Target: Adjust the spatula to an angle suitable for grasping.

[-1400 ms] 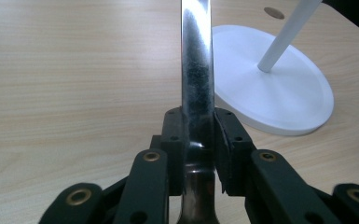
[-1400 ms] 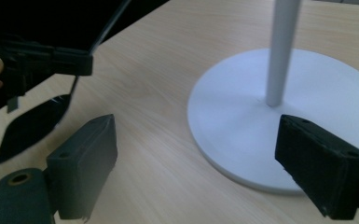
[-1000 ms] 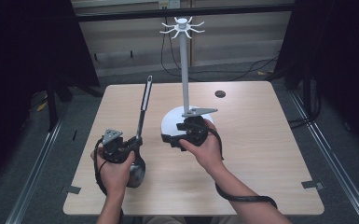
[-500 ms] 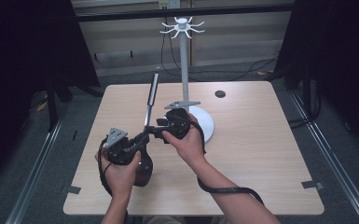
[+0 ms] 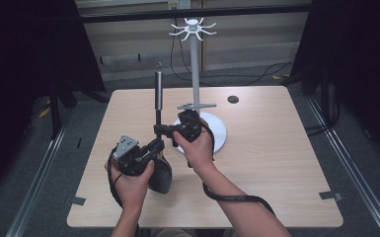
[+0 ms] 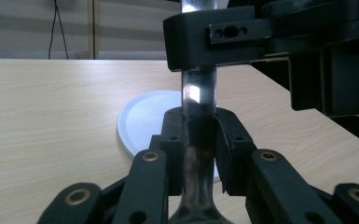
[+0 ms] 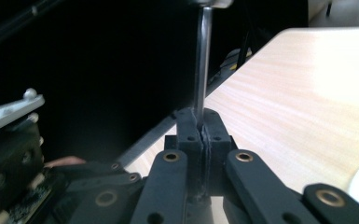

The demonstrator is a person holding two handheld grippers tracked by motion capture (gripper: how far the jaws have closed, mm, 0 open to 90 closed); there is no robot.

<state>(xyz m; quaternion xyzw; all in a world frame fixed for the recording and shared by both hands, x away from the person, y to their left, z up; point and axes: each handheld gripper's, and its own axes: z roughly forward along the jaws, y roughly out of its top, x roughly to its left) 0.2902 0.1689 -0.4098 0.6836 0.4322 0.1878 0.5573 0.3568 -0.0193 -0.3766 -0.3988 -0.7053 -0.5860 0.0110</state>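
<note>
Your left gripper [image 5: 154, 146] sits low over the bench [image 5: 276, 163], toward the near left part of the top, with its grey plate facing up. Its jaws are clamped on the shiny metal handle of a long utensil [image 5: 158, 98], just above where the handle widens. In the left gripper view the pads [image 6: 175, 140] press the handle [image 6: 198, 112] from both sides.

The utensil stands nearly upright. Its dark bowl end [image 5: 161, 174] is down at the bench beside your left hand [image 5: 131, 185], and the thicker grey grip rises well above both grippers, with a small loop at the top.

Your right gripper [image 5: 162, 130] comes in from the right, just above the left one. It too is closed on the thin part of the handle. In the right gripper view the jaws meet around the narrow rod [image 7: 201, 65], with almost no gap between the pads [image 7: 214, 130]. Your right hand [image 5: 197, 143] is over the middle of the bench.

A white stand [image 5: 195, 74] rises behind your right hand. Its round base [image 5: 216, 132] lies flat near the bench centre, partly hidden by the hand. The pole carries a ring of hooks at the top and a small flat bracket lower down.

A small dark disc [image 5: 233, 99] lies near the far edge, well apart from the stand. Tape marks sit at the near corners.
</note>
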